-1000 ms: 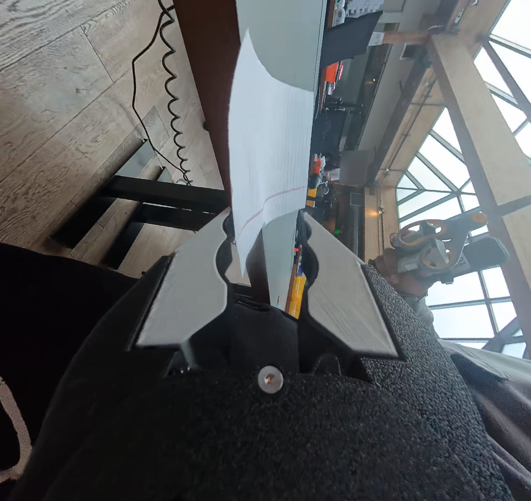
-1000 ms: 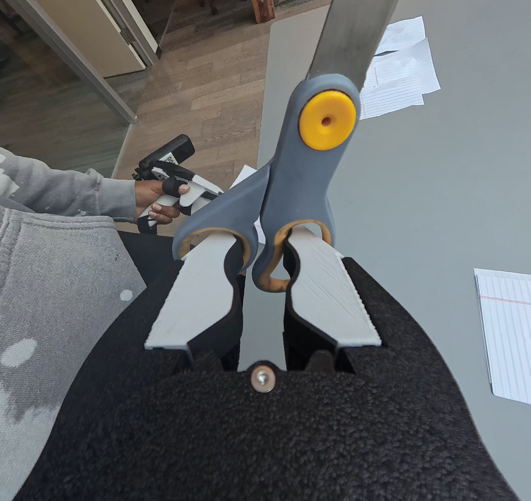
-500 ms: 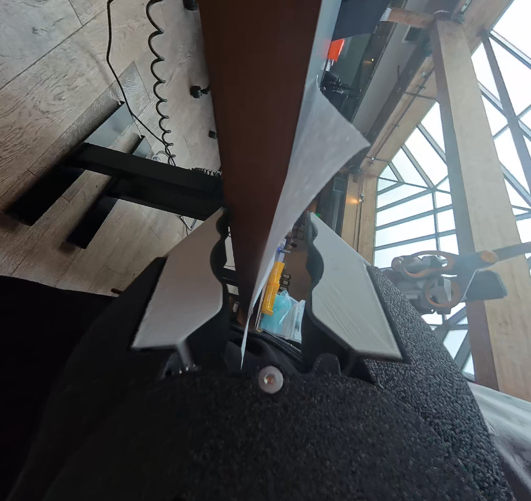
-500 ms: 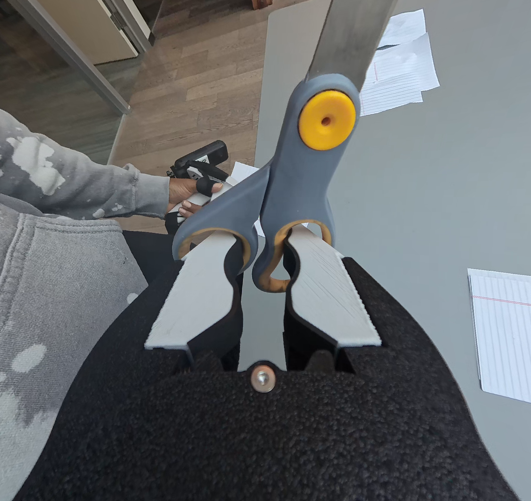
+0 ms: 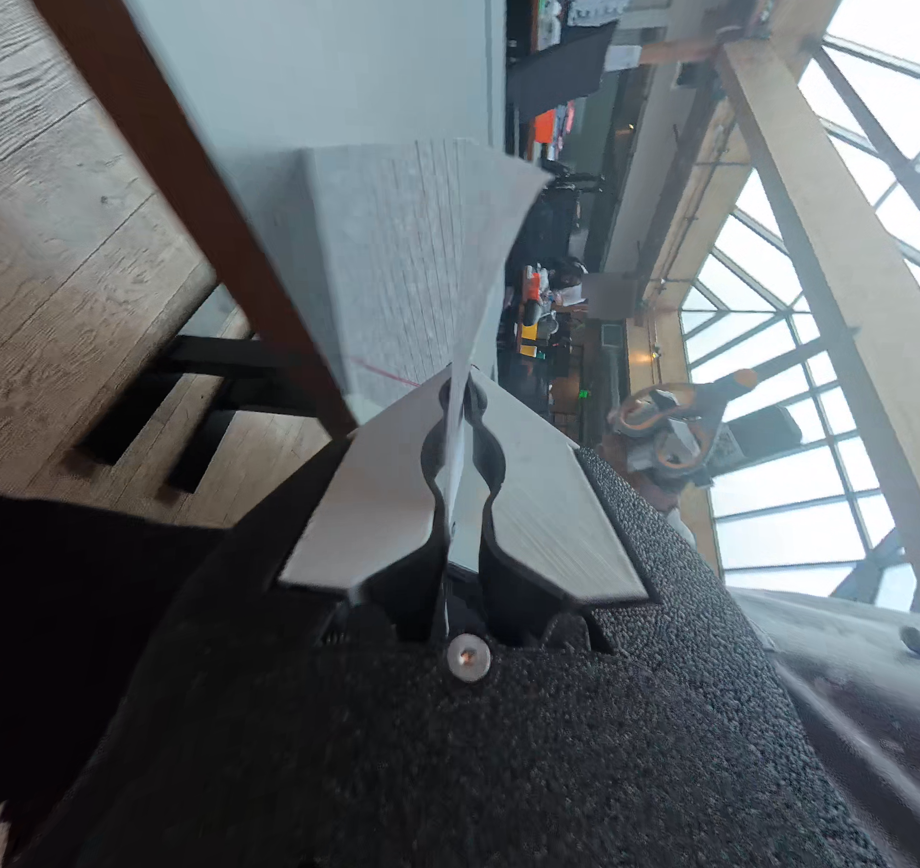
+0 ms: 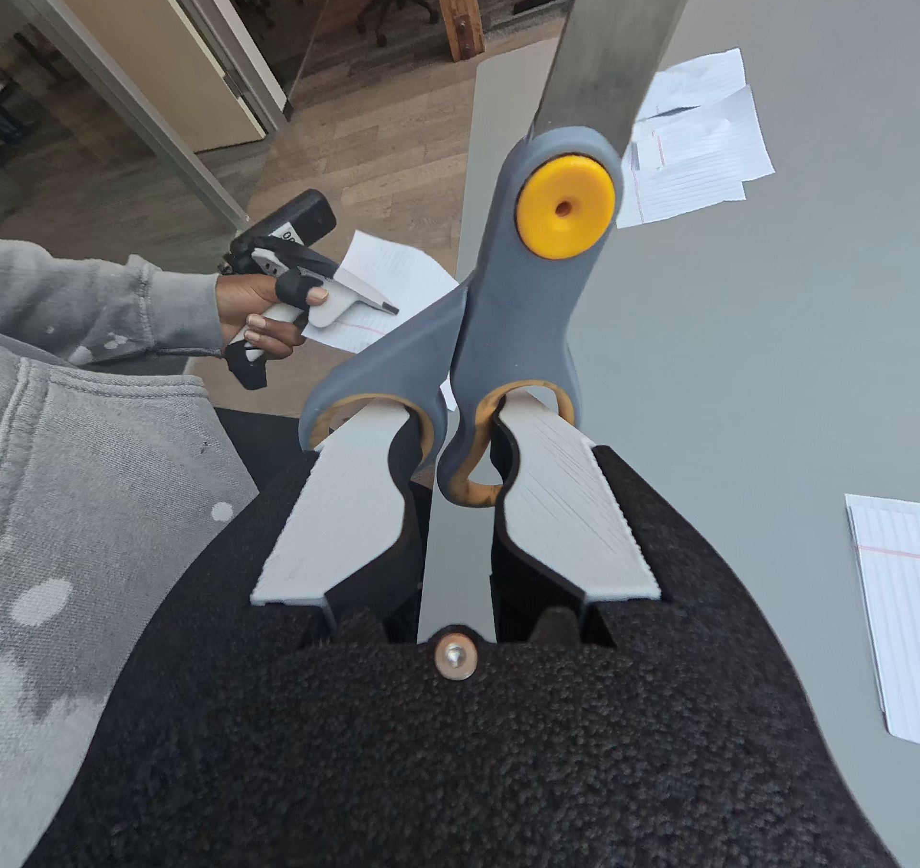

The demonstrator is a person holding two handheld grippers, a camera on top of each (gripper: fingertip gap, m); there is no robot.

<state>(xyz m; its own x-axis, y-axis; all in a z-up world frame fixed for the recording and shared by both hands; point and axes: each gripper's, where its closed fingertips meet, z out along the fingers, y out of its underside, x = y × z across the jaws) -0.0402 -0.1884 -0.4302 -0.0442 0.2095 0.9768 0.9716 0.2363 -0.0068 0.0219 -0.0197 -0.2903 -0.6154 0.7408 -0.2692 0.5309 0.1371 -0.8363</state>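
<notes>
My left gripper [image 5: 460, 388] is shut on the edge of a white lined sheet of paper [image 5: 423, 257], which fans out ahead of the pads by the edge of the grey table [image 5: 298, 48]. The right wrist view shows this gripper [image 6: 366, 299] in a person's hand, with the sheet [image 6: 398, 267] sticking out past the table's left edge. My right gripper [image 6: 450, 403] has its fingers [image 6: 542, 446] pushed through the handle loops of grey scissors [image 6: 537, 306] with a yellow pivot. It holds them closed, blade [image 6: 612, 38] pointing away over the table [image 6: 747, 346].
Cut pieces of lined paper [image 6: 697, 147] lie at the table's far side. A stack of lined sheets [image 6: 891, 595] lies at the right edge. A grey sleeve [image 6: 99, 296] and wood floor [image 6: 373, 147] are on the left. The right gripper with scissors [image 5: 662, 426] shows in the left wrist view.
My left gripper's jaws were open around the paper's edge and have closed on it; the sheet now lifts off the table edge. The right gripper and scissors have hardly moved.
</notes>
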